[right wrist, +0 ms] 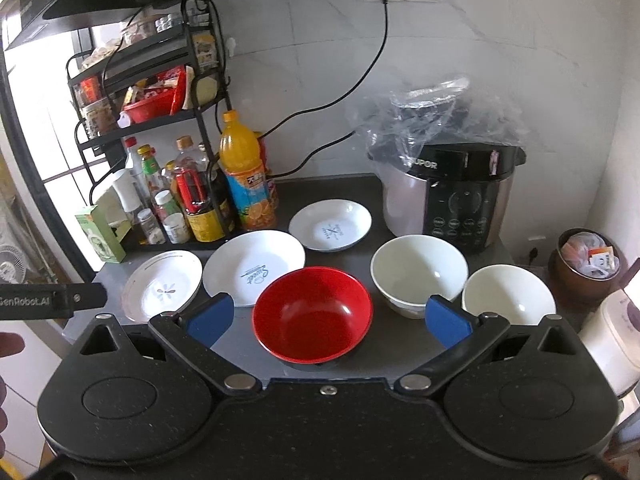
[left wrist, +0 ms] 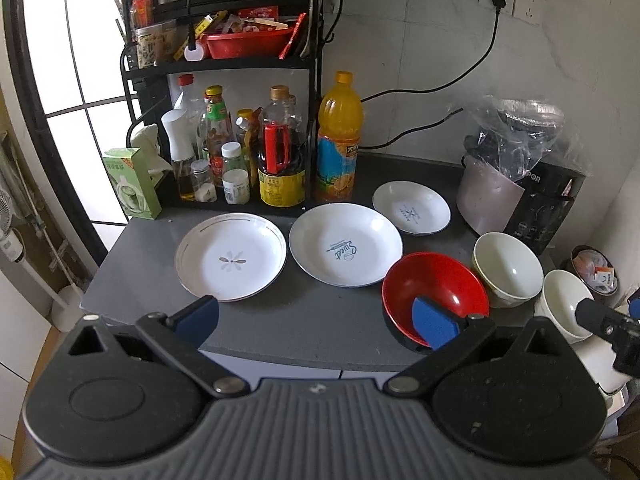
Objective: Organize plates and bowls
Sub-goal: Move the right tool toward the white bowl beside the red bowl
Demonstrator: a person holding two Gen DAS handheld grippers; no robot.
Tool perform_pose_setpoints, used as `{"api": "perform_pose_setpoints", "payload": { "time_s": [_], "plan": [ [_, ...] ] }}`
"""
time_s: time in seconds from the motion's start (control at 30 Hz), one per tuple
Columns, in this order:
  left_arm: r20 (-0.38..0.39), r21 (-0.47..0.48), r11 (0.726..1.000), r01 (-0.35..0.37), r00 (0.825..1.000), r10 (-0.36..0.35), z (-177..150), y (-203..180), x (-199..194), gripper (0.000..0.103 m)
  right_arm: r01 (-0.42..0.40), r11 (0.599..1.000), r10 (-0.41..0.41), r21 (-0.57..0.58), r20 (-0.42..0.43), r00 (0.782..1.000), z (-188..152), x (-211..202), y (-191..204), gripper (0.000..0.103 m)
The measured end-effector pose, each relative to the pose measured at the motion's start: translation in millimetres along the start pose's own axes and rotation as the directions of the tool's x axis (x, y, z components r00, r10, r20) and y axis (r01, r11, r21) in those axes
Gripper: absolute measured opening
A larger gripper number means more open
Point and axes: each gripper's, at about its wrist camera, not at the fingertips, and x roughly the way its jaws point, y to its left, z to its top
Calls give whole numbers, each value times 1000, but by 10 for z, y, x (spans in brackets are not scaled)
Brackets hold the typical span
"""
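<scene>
A: Where do the dishes sit?

B: The red bowl [right wrist: 313,314] lies straight ahead of the right tongs [right wrist: 328,322], between their two blue pads, which stand wide apart and touch nothing. Beyond the right pad are two white bowls, the nearer white bowl [right wrist: 419,276] and the far-right bowl [right wrist: 509,295], close beside each other along the front of the bench [right wrist: 240,344].

A: And the plates?

B: Beyond the left pad. The lettered plate [right wrist: 253,266] is the largest, with the flower plate [right wrist: 162,290] just to its left and the small plate [right wrist: 330,224] further back, near the rice cooker [right wrist: 452,200]. Plates one side, bowls the other, all laid singly, so I judge nothing has been stacked yet.

A: Why are the right tongs placed like that?

B: Spread and lined up on the red bowl, they look ready to close on its rim. That is a guess from the pose only.

A: The left tongs?

B: The left tongs [left wrist: 316,320] are also apart and empty. The flower plate [left wrist: 231,256] is ahead of their left pad, while their right pad overlaps the red bowl [left wrist: 435,292] in view; I cannot tell whether it touches. The condiment rack [left wrist: 224,128] and juice bottle [left wrist: 339,140] crowd the back, which leaves only the front strip for stacking.
</scene>
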Motion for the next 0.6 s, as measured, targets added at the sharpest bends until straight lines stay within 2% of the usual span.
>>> {"api": "perform_pose_setpoints", "payload": {
  "time_s": [0.3, 0.5, 0.6],
  "plan": [
    [-9, 54, 998, 19, 1000, -19, 193, -4, 196, 102, 17, 1000, -16, 26, -9, 1000, 62, 172, 4, 100],
    [-29, 119, 990, 82, 996, -79, 373, -37, 469, 102, 59, 996, -58, 63, -16, 998, 158, 377, 62, 99],
    [-49, 148, 980, 132, 991, -126, 494, -46, 664, 102, 107, 991, -106, 81, -18, 994, 229, 516, 145, 99]
  ]
}}
